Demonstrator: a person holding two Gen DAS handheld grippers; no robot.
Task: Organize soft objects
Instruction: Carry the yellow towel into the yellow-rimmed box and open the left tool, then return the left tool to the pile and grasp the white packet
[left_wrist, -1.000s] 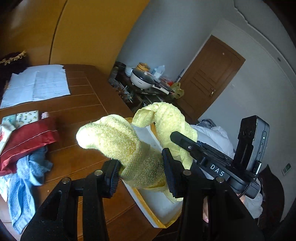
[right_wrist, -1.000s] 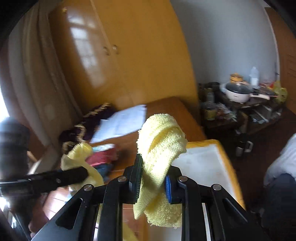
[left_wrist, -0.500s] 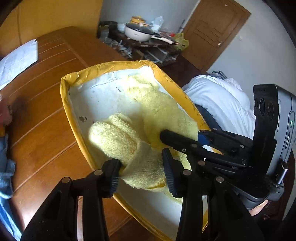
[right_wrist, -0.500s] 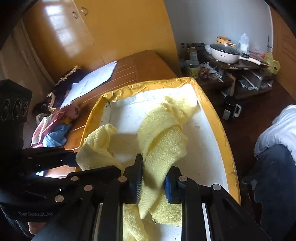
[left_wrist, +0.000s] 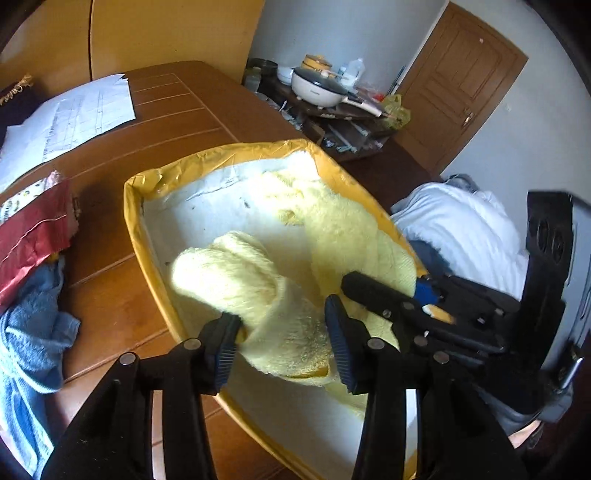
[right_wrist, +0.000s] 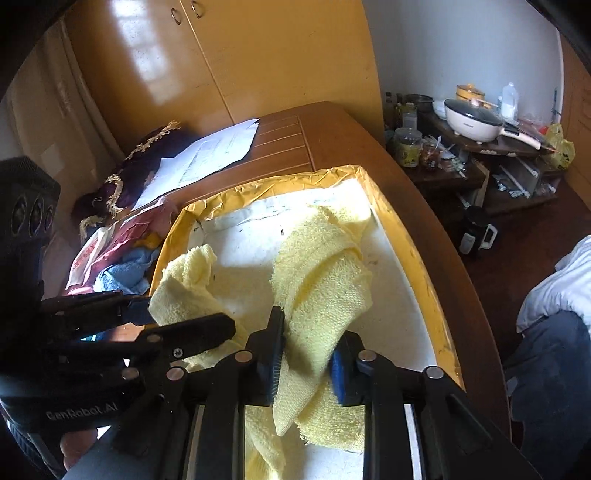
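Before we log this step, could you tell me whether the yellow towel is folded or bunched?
Bunched: the yellow towel lies rumpled in the tray, each tool pinching a crumpled end.

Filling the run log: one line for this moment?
left gripper: shut on yellow towel | right gripper: shut on yellow towel | towel over yellow-rimmed tray | release pending
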